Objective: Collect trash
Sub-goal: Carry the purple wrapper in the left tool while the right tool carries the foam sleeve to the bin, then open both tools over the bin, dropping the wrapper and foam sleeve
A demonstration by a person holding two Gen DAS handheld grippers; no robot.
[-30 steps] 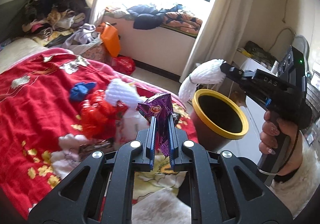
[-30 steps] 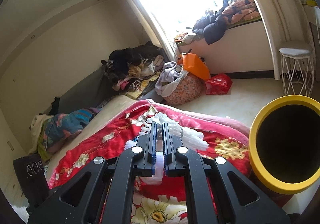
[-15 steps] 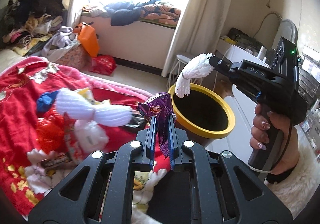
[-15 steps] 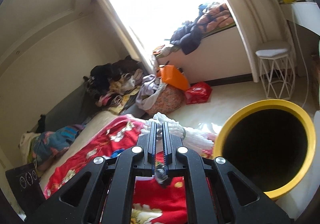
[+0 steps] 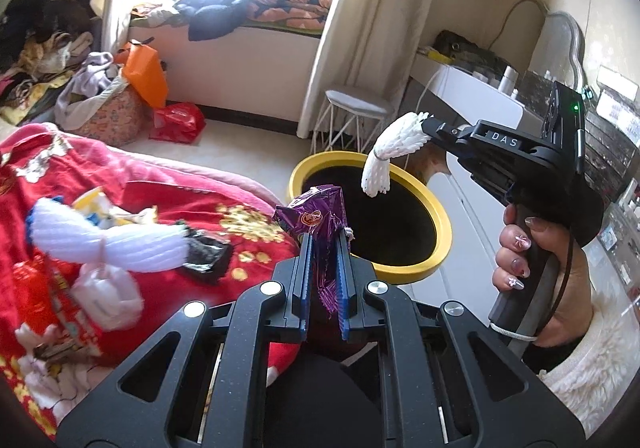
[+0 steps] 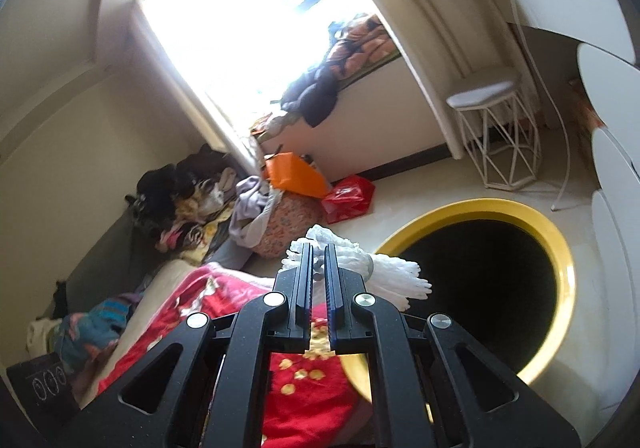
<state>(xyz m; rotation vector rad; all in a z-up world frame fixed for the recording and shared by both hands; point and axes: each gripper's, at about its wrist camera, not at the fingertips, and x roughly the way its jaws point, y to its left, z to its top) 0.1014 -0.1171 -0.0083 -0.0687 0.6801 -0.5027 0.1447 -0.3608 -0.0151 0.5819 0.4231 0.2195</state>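
Observation:
My left gripper (image 5: 323,244) is shut on a purple snack wrapper (image 5: 316,220), held at the near rim of the yellow-rimmed black bin (image 5: 436,220). My right gripper (image 6: 319,252) is shut on a white foam net (image 6: 384,272); in the left wrist view that net (image 5: 390,152) hangs over the bin's far rim. The bin (image 6: 560,248) lies to the right of the right gripper. More trash lies on the red blanket (image 5: 160,192): another white foam net (image 5: 108,244), a black wrapper (image 5: 206,254) and a pale wad (image 5: 106,292).
A white wire stool (image 5: 352,120) stands behind the bin, with a white cabinet (image 5: 472,88) to the right. An orange bag (image 5: 146,74), a red bag (image 5: 178,122) and piles of clothes (image 5: 36,48) sit by the window wall.
Both grippers moved right, from over the bed toward the bin. The white foam net now hangs over the bin opening and the purple wrapper is at the bin's near rim.

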